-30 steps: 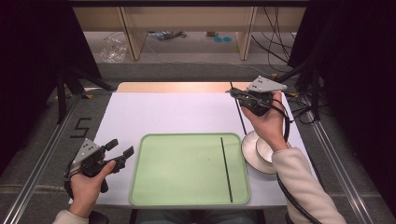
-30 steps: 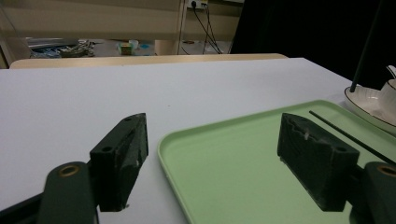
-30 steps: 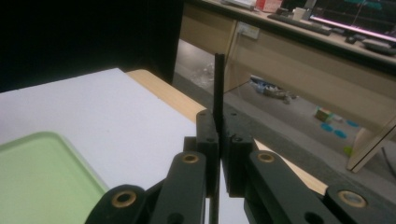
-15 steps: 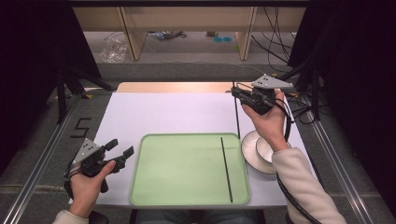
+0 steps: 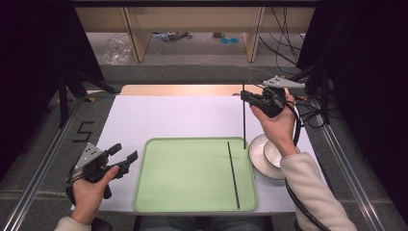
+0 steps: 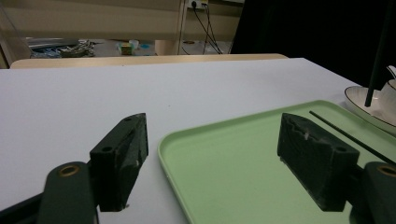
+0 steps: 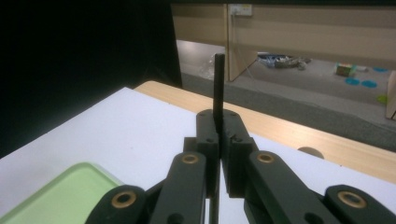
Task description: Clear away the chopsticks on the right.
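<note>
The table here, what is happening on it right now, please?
A person works with a hand-held gripper in each hand. The right hand-held gripper is shut on a thin black stick, held upright above the table, its lower end near the white dish. A second black stick lies flat in the green tray. The left hand-held gripper is open and holds nothing, beside the tray's left edge.

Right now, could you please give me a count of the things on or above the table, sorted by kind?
Green tray: 1
Black chopsticks: 2, one lying on the tray, one held upright in the right gripper
White dishes: 2, a small bowl sitting on a plate at the tray's right
Total: 5
</note>
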Tool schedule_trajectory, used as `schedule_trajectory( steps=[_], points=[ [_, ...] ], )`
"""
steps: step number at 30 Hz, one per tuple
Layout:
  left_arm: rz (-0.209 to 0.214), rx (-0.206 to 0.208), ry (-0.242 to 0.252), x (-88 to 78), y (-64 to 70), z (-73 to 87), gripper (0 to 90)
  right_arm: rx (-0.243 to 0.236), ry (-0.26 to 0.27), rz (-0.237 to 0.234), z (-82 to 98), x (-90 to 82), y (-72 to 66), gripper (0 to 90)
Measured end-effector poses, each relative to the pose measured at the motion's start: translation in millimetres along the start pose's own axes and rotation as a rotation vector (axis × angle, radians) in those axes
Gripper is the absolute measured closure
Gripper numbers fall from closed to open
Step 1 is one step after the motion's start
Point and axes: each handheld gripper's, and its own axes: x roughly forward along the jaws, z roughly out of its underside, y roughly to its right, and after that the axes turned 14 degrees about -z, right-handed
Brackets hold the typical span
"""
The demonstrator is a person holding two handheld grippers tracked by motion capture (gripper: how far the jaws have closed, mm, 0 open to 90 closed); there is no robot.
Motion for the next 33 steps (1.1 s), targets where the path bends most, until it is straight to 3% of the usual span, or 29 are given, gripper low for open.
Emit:
schedule_trajectory(
  steps=[8, 10, 11, 19, 25, 27, 29, 30, 33],
  points=[
    [-0.001, -0.001, 0.0, -0.1, 0.0, -0.1, 24.6, 0.036, -0.016, 0.0, 1.1, 1.0, 1.8, 88.1],
    [-0.001, -0.001, 0.0, -0.2, 0.0, 0.0, 24.6, 0.082, -0.036, 0.001, 1.4, 1.3, 1.7, 88.1],
    [0.0, -0.001, 0.001, -0.2, 0.0, 0.0, 24.6, 0.082, -0.036, 0.001, 1.4, 1.3, 1.7, 88.1],
    [-0.001, 0.0, 0.0, -0.2, 0.0, -0.1, 24.6, 0.172, -0.168, 0.048, 2.0, 6.0, 0.8, 88.1],
    [0.0, -0.001, 0.001, -0.3, 0.0, -0.1, 24.6, 0.225, -0.215, 0.066, 3.9, 8.7, 1.3, 88.1],
    [-0.001, -0.001, 0.002, -0.3, 0.1, -0.1, 24.6, 0.267, -0.23, 0.074, 4.1, 8.7, 0.1, 88.1],
    [0.0, -0.001, 0.002, -0.3, 0.1, -0.1, 24.6, 0.268, -0.239, 0.08, 5.1, 9.1, 2.0, 88.1],
    [0.0, -0.001, 0.002, -0.3, 0.1, -0.1, 24.6, 0.295, -0.25, 0.084, 5.2, 9.0, 1.4, 88.1],
    [0.0, 0.0, 0.001, -0.2, 0.1, -0.1, 24.6, 0.297, -0.255, 0.082, 6.2, 9.6, 3.0, 88.1]
  ],
)
